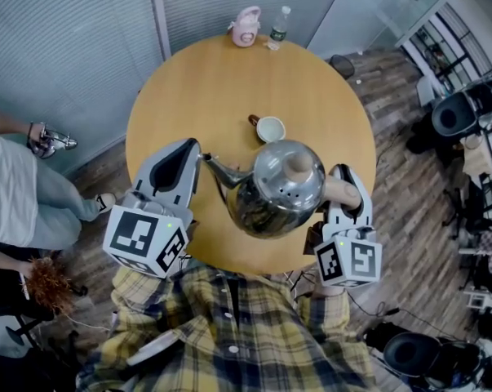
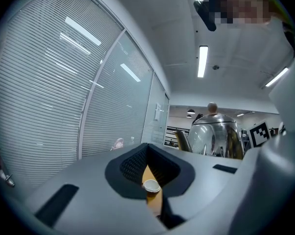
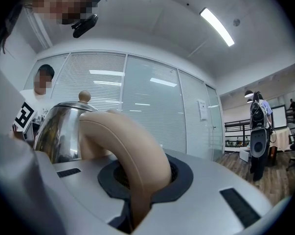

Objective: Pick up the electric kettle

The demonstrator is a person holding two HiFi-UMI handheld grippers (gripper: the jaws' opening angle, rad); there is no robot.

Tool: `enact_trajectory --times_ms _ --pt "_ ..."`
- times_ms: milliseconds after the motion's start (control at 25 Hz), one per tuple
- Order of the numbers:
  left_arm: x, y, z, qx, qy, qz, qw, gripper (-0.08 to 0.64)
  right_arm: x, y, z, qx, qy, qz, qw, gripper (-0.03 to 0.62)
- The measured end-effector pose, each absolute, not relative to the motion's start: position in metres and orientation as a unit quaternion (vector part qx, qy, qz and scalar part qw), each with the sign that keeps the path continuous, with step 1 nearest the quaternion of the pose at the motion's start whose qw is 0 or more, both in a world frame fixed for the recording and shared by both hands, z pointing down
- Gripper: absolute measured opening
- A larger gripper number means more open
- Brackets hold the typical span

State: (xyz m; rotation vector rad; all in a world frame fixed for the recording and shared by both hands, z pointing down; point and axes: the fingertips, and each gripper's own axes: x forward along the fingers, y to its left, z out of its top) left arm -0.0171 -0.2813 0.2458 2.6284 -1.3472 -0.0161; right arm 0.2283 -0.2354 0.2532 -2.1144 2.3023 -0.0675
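The shiny steel electric kettle (image 1: 282, 188) hangs in the air over the near edge of the round wooden table (image 1: 221, 80). Its spout (image 1: 217, 170) points left. My right gripper (image 1: 343, 184) is shut on the kettle's beige curved handle (image 3: 132, 151), which fills the gap between the jaws of that gripper (image 3: 142, 182). The kettle body (image 3: 59, 131) rises just left of the handle. My left gripper (image 1: 190, 150) is held level beside the spout, apart from it, jaws shut with nothing in them. In the left gripper view the kettle (image 2: 215, 136) stands to the right of that gripper (image 2: 149, 173).
A white cup (image 1: 270, 128) stands at the table's middle, just beyond the kettle, and shows through the left jaws' slit (image 2: 150, 185). A pink container (image 1: 246, 26) and a bottle (image 1: 280, 23) sit at the far edge. A person (image 1: 17, 186) is at the left; office chairs (image 1: 466, 109) at the right.
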Motion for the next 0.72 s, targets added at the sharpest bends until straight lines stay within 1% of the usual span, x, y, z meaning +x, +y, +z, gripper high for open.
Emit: enact_trajectory --times_ms 720 --pt "-0.029 -0.280 0.255 0.888 -0.449 0.001 0.095 0.003 0.216 -0.234 0.261 -0.676 0.736 -0.026 0.007 0.054"
